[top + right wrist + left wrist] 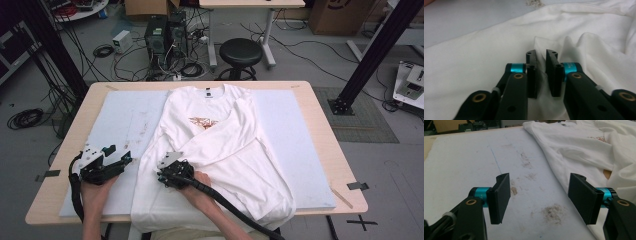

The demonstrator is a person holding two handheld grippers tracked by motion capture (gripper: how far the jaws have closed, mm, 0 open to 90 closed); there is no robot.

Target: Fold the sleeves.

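A white long-sleeved shirt (215,135) with a small orange print lies face up on the pale mat (120,115), one sleeve folded across its chest. My right gripper (162,173) rests low on the shirt's left side. In the right gripper view its jaws (541,53) stand almost together, pinching a raised fold of the shirt (486,57). My left gripper (120,154) sits over bare mat just left of the shirt. In the left gripper view it (540,195) is wide open with nothing between the pads, and the shirt (574,147) lies to its right.
The mat (474,157) is stained in places and covers most of the wooden table (325,130). Beyond the table's far edge are a black stool (240,52), computer towers (165,35) and loose cables on the floor. A black frame post (375,50) stands at the right.
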